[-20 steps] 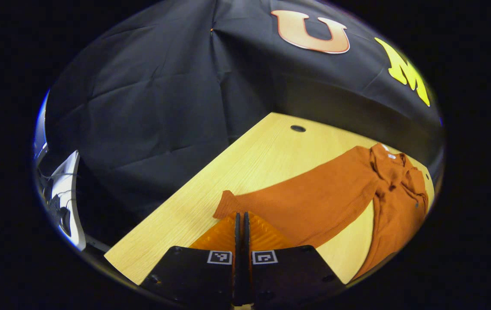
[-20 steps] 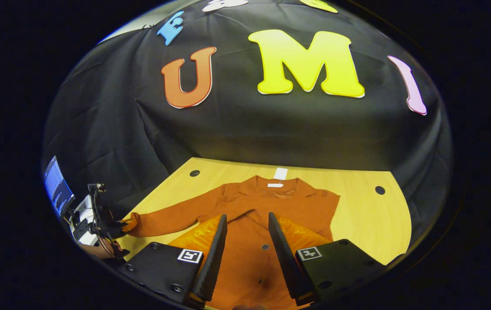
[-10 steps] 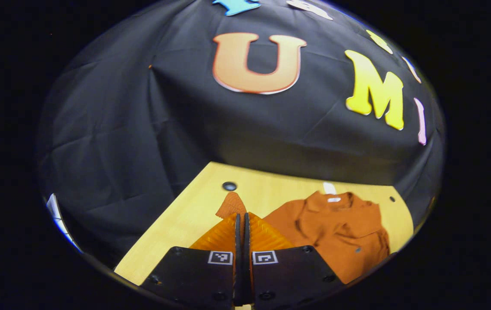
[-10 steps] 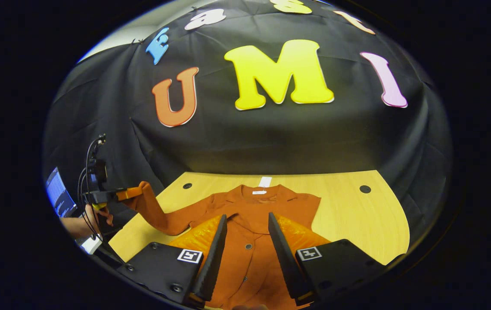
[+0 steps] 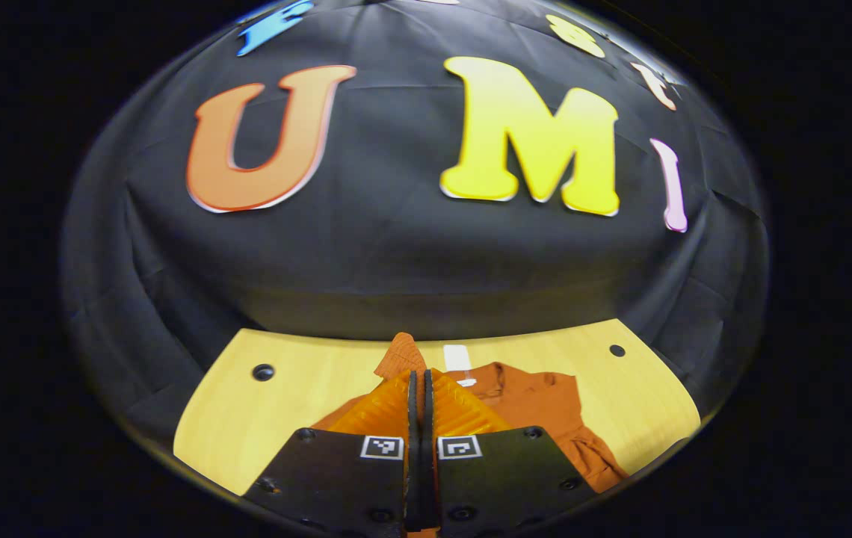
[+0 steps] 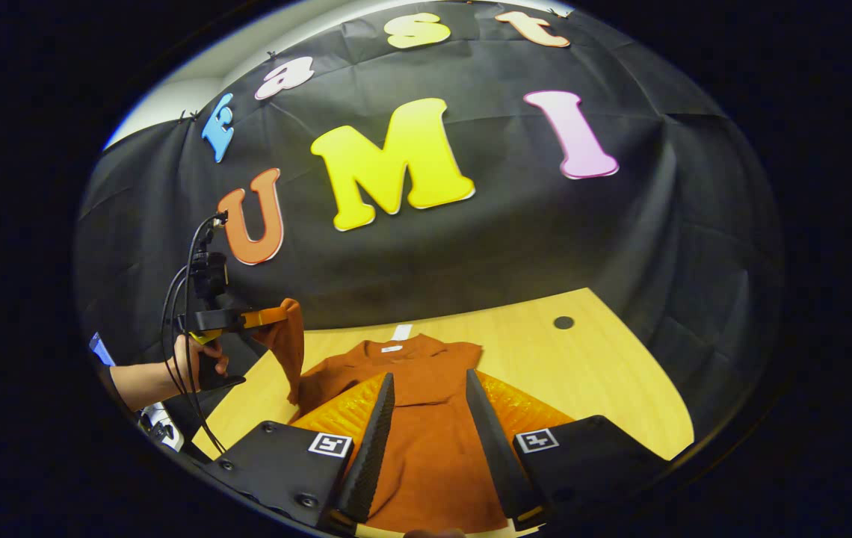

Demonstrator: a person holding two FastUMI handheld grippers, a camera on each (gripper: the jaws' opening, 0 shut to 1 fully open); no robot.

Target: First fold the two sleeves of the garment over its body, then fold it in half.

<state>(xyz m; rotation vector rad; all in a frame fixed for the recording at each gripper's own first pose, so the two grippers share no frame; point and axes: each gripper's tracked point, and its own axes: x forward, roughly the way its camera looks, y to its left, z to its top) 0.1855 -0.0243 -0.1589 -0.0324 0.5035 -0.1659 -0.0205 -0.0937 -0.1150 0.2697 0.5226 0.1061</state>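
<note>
In the left gripper view, the left gripper (image 5: 418,388) is covering the near part of the garment (image 5: 545,407), and its fingers are hiding the sleeve (image 5: 399,357) below the cuff. In the right gripper view, the right gripper (image 6: 430,403) is masking both flanks of the garment's body, whose hem is running off the bottom edge, while the white neck label (image 6: 391,348) is staying too small to read.

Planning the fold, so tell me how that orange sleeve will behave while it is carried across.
Likely floppy: the sleeve hangs limp from the left gripper, bending down to the table. Probably light, since a pinch at the cuff lifts it. It may drag the garment along.
</note>
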